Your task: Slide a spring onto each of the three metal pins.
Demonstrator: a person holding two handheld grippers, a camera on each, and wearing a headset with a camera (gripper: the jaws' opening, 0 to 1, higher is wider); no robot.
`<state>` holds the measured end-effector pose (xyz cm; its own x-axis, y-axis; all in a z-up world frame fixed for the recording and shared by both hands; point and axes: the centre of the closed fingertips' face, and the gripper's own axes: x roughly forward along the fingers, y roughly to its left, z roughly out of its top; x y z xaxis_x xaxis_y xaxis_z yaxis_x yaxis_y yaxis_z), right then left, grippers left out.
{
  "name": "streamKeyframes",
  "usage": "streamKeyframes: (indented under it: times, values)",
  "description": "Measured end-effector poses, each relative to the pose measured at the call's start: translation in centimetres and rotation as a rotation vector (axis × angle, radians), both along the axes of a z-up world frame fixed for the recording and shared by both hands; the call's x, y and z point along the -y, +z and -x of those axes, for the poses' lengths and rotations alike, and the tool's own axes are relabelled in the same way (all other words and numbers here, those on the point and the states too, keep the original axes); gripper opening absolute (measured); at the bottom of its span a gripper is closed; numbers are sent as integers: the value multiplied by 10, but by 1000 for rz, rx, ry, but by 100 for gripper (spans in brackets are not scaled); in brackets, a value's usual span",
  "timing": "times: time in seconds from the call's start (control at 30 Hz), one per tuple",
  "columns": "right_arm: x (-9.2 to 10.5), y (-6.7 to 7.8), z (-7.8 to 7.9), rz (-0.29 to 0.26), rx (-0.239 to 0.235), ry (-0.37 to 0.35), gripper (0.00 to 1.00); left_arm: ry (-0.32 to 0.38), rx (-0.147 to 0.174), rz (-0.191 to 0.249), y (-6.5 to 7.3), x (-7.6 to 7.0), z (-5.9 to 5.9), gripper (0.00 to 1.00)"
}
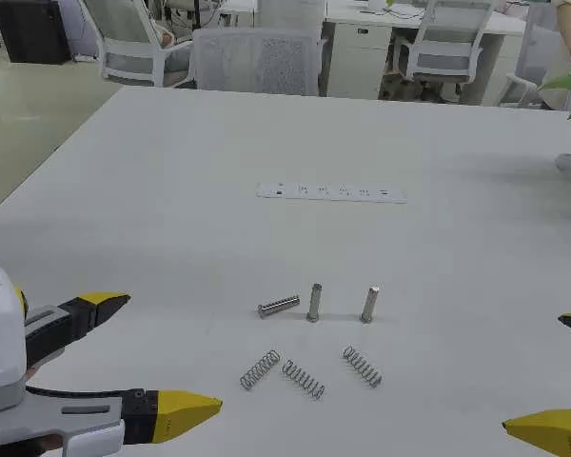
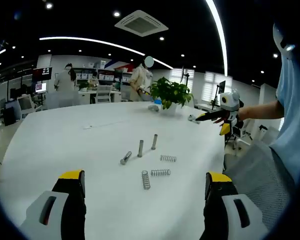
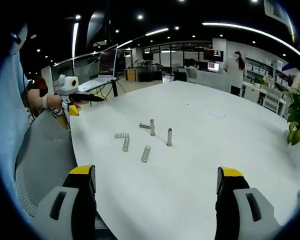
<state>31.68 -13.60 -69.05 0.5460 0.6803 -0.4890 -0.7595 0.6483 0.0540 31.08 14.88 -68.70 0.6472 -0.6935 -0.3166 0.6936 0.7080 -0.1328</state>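
While the left hand-held gripper and right hand-held gripper both hang wide open and empty over the near counter edge, the three springs lie flat between them, long axes diagonal; leftmost spring looks nearer the left one. Just beyond stand two upright pins; the third pin lies on its side beside them. Nothing blocks the approach; socket strip sits well beyond

It is an open-plan office: mesh chairs and white desks line the top of the head view, monitors stand upper right in the right gripper view, and a ceiling vent and strip lights top the left gripper view.
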Motion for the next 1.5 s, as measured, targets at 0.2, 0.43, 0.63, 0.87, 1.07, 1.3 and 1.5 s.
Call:
streamKeyframes:
  times: [0.2, 0.43, 0.63, 0.87, 1.07, 1.3, 1.5]
  values:
    - [0, 0, 1, 0, 0, 0, 100, -2, -1, -1, 1, 0, 0, 98]
    - [0, 0, 1, -2, 0, -1, 100, -10, -7, -8, 0, 1, 1, 98]
    - [0, -1, 2, -4, 1, 4, 100, -16, -6, -11, 1, 2, 0, 98]
    - [-1, 1, 1, -6, 6, 5, 100, -27, -6, -15, 2, 3, 0, 98]
    - [-1, 1, 2, -11, 5, 6, 100, -32, -14, -20, 1, 4, 1, 98]
    - [-4, 1, 4, -17, 4, 12, 100, -32, -18, -24, -1, 4, 3, 98]
    - [-5, 0, 5, -16, 2, 13, 100, -36, -22, -19, -1, 5, 3, 98]
